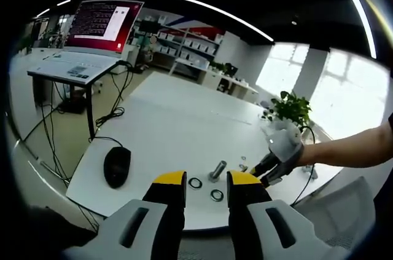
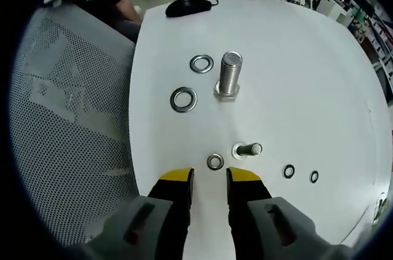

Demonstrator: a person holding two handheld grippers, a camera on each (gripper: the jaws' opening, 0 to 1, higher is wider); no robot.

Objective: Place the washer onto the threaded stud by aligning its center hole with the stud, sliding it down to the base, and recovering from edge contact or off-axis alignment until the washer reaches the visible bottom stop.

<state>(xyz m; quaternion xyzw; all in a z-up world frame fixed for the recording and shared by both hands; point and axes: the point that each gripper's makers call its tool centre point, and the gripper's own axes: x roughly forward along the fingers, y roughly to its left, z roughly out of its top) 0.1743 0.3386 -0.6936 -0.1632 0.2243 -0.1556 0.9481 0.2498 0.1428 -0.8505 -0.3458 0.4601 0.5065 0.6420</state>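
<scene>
Right gripper (image 2: 209, 177), jaws open and empty, hovers just near of the small washer (image 2: 215, 161); straddle it squarely, pinch its rim, then centre over the small stud (image 2: 247, 149) to its right.

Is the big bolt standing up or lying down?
Standing up. In the right gripper view the big bolt stands on its head on the white table, threads pointing up, with two washers lying flat beside it.

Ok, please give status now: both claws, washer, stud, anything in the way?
Right claw open, empty, just short of small washer. Left claw open, empty. Small stud bare, beside that washer. Nothing in the way.
</scene>
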